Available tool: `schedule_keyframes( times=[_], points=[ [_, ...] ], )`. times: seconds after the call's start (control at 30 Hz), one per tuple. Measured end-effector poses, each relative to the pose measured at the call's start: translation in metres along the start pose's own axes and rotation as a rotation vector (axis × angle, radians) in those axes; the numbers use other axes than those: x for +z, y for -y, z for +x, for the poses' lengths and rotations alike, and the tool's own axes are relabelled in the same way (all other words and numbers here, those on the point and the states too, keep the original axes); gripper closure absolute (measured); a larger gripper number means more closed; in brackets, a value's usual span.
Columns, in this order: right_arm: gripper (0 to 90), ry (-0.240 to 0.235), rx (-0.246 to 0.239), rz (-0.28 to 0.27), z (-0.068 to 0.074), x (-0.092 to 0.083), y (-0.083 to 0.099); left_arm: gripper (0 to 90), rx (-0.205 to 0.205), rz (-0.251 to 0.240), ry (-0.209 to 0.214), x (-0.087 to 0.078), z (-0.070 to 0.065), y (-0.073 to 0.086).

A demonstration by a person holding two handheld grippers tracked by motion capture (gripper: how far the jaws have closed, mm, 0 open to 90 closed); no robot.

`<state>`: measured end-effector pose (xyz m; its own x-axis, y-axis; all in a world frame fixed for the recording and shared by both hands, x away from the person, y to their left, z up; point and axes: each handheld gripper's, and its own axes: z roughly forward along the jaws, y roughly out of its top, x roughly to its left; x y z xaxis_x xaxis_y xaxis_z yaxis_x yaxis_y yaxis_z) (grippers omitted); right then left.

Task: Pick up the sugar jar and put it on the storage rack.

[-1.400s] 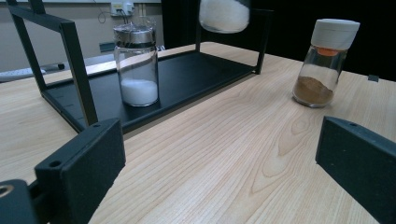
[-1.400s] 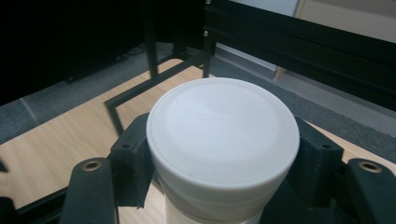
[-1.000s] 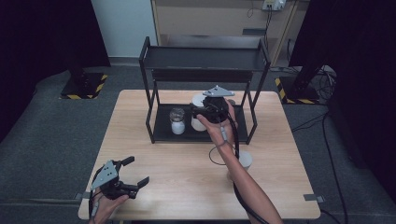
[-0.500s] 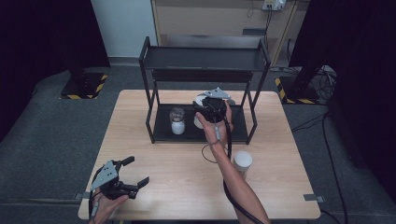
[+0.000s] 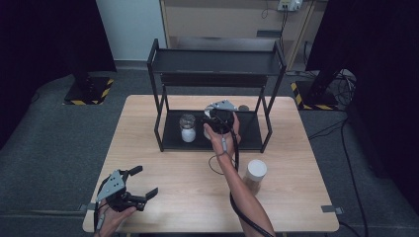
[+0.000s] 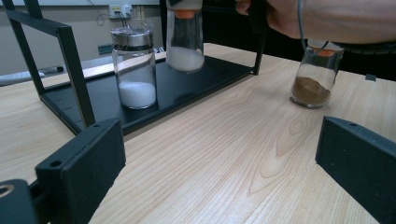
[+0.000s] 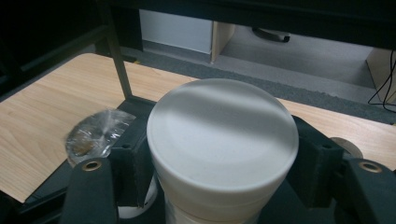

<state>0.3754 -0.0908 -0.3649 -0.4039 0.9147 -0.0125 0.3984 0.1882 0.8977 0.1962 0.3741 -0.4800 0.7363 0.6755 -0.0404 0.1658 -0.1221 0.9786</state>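
The white-lidded jar (image 7: 223, 154) sat clamped between the pads of the right claw (image 5: 217, 120), gripped just under its broad lid (image 7: 222, 133). In the left claw view this jar (image 6: 185, 39) hung slightly above the black bottom tray (image 6: 187, 86) of the rack, not quite touching it, with white powder filling its lower part and an orange band under the lid. It was inside the rack (image 5: 216, 74), toward the middle of the lower tier, beneath the upper shelf (image 5: 216, 62).

Just beside it, toward the rack's left end in the high view, stood a glass shaker (image 5: 187, 128) with a metal cap, upright on the tray and holding white powder in its bottom third. The two jars were close but apart. The right half of the tray was bare, bounded by the rack's front posts.

Outside the rack, on the desk (image 5: 163, 163) near its right front part, a third jar (image 5: 256, 174) with a white lid stood upright just beside the person's forearm; the left claw view showed brown powder (image 6: 310, 91) in its base.

The left claw (image 5: 139, 181) rested near the desk's front left corner, its jaws spread wide with nothing between them, and open wood lay between it and the rack.
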Motion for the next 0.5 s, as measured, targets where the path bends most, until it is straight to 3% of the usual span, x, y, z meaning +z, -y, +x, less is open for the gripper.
schedule_keyframes(
  times=[0.5],
  points=[
    [33.8,0.024,-0.019,0.002,0.006,0.015,0.020,0.3,0.000,0.001,0.003,0.000,0.001,0.000]
  ],
)
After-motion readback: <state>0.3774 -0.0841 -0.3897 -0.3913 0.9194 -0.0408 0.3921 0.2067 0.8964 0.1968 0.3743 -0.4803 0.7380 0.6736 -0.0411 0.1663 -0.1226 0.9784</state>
